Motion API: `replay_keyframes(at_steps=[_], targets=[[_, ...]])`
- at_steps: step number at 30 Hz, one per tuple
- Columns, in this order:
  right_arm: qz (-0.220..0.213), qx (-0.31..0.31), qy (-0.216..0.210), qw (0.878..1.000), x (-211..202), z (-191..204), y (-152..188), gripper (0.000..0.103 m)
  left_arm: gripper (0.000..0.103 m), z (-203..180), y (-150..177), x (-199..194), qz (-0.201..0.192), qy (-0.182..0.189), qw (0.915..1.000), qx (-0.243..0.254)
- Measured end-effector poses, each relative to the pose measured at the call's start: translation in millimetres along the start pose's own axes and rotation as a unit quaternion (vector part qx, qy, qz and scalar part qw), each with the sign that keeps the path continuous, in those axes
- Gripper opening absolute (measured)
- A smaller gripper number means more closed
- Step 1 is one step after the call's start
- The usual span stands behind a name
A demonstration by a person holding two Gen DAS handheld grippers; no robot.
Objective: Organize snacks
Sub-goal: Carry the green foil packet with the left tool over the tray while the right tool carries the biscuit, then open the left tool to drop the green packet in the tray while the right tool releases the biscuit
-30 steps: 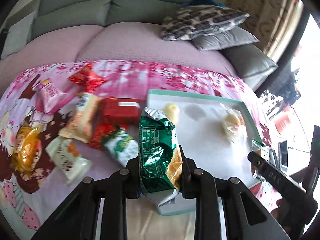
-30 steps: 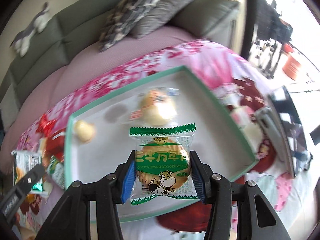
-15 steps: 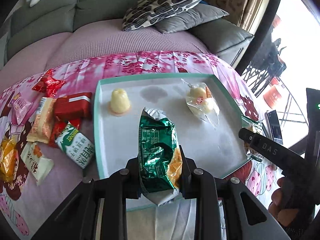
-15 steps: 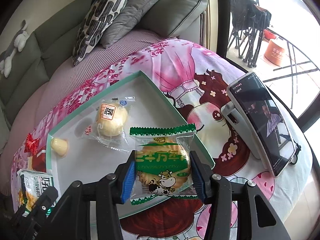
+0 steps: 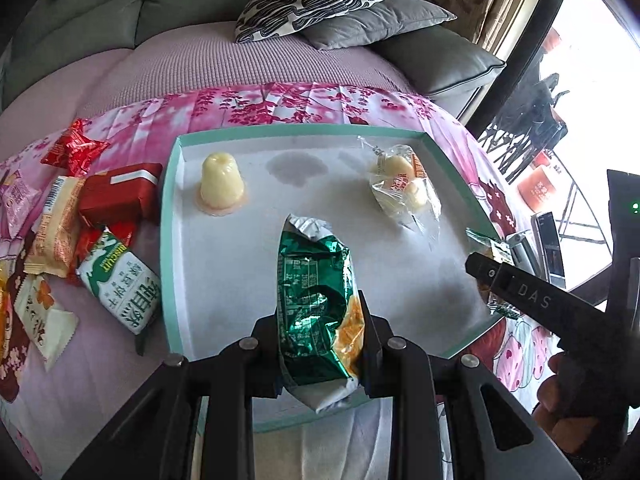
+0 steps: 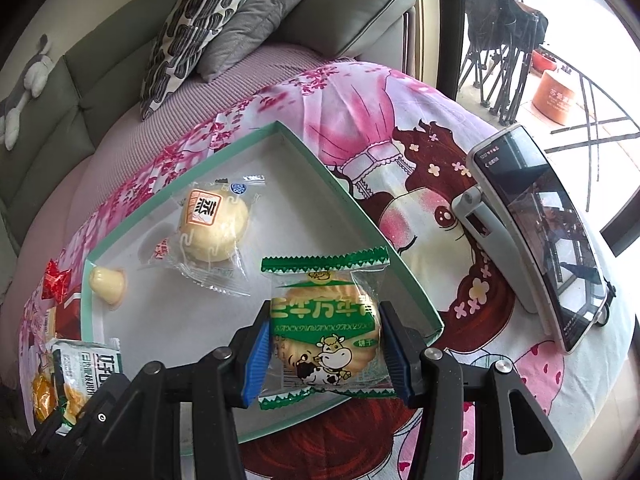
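Snacks are partly sorted: a pale jelly cup (image 5: 221,188) and clear-wrapped bun (image 5: 402,186) lie in the shallow teal-rimmed tray (image 5: 170,240), the left tool (image 5: 320,322) pinches a green foil packet (image 5: 316,300), the right tool (image 6: 324,354) grips a green-and-clear biscuit pack (image 6: 324,332), and several wrapped snacks (image 5: 80,232) wait beside the tray.

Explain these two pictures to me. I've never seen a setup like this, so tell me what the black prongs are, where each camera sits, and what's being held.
No robot here: a person holds a two-finger gripper in each hand, each carrying a fisheye camera looking along its fingers. The black prongs are those fingers. The left view shows the left gripper clamped on a green foil snack bag. The right view shows the right gripper clamped on a cow-print biscuit pack. Below lies a teal-rimmed tray on a pink cloth, holding a jelly cup and a wrapped bun. More snacks, like a red pack, lie beside it.
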State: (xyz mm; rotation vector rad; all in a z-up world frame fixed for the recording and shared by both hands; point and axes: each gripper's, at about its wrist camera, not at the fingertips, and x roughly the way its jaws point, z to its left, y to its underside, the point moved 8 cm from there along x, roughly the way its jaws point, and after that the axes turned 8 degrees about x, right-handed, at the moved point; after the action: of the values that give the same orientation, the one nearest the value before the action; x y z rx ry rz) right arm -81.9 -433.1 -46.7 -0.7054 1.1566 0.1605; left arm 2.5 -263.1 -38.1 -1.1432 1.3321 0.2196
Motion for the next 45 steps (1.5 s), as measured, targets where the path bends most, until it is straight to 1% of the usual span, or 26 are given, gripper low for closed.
replay_keyframes(at_steps=[3,8,11,14,16,18,20,22,24,28,29,31,33,34,35,37,39,40,41,43,45], targets=[[0.001,-0.005,0.002,1.0,0.7,1.7,0.5,0.053,0.028,-0.2,0.8,2.6,-0.002,0.01,0.9999,-0.002],[0.001,-0.008,0.001,1.0,1.0,3.0,0.5,0.053,0.028,-3.3,0.9,8.0,-0.003,0.041,0.9991,-0.008],[0.002,-0.01,-0.001,1.0,1.5,3.8,0.4,0.053,0.028,-2.9,2.8,14.0,0.003,0.042,0.9991,-0.006],[0.003,-0.014,0.0,1.0,1.9,4.6,0.9,0.053,0.029,0.4,5.5,17.3,0.01,0.034,0.9994,0.0],[0.004,-0.015,-0.001,1.0,2.3,5.3,1.1,0.053,0.035,4.4,5.5,16.9,0.01,0.031,0.9995,-0.004],[0.005,-0.015,0.0,1.0,2.8,5.5,1.4,0.053,0.056,9.9,5.3,16.6,0.009,0.028,0.9995,-0.01],[0.006,-0.017,0.001,1.0,3.2,5.8,1.8,0.053,0.061,14.3,4.5,15.4,0.009,0.021,0.9997,-0.012],[0.006,-0.017,0.0,1.0,3.4,5.9,1.8,0.053,0.062,19.4,2.8,11.9,0.006,0.01,0.9998,-0.013],[0.006,-0.018,0.001,1.0,3.5,5.8,1.9,0.053,0.071,24.9,1.2,8.6,0.003,-0.001,0.9998,-0.017],[0.007,-0.021,-0.002,1.0,3.6,7.5,2.5,0.053,0.074,36.9,-2.3,0.1,-0.006,-0.017,0.9994,-0.031],[0.008,-0.023,-0.003,1.0,3.9,8.5,2.9,0.053,0.076,39.1,-3.0,-2.2,-0.009,-0.021,0.9992,-0.034],[0.011,-0.026,-0.005,1.0,5.4,10.8,3.9,0.057,0.081,45.5,-4.4,-6.9,-0.013,-0.036,0.9985,-0.039],[0.014,-0.033,-0.008,0.999,7.3,12.9,5.3,0.067,0.087,52.8,-6.3,-9.4,-0.016,-0.05,0.9976,-0.045],[0.014,-0.035,-0.009,0.999,8.0,14.1,6.1,0.074,0.087,55.9,-6.9,-10.1,-0.016,-0.056,0.9972,-0.048],[0.014,-0.039,-0.009,0.999,8.7,15.7,6.9,0.079,0.087,58.9,-6.8,-10.5,-0.016,-0.06,0.9968,-0.05],[0.011,-0.046,-0.009,0.999,9.1,19.0,8.1,0.085,0.088,66.5,-6.1,-11.1,-0.015,-0.074,0.9956,-0.056],[0.008,-0.053,-0.009,0.999,9.5,21.7,8.8,0.093,0.097,73.3,-4.7,-11.6,-0.014,-0.087,0.9943,-0.06],[0.008,-0.056,-0.01,0.998,9.7,22.8,9.3,0.097,0.098,76.4,-4.2,-12.1,-0.015,-0.093,0.9936,-0.063],[0.007,-0.059,-0.011,0.998,9.9,24.2,9.8,0.103,0.098,78.9,-3.9,-12.7,-0.015,-0.097,0.993,-0.065],[0.004,-0.063,-0.012,0.998,9.6,26.4,10.6,0.103,0.098,84.4,-2.1,-15.1,-0.015,-0.105,0.9919,-0.069],[0.002,-0.064,-0.013,0.998,9.9,28.1,10.7,0.103,0.102,90.0,-0.9,-17.3,-0.016,-0.117,0.9904,-0.072]])
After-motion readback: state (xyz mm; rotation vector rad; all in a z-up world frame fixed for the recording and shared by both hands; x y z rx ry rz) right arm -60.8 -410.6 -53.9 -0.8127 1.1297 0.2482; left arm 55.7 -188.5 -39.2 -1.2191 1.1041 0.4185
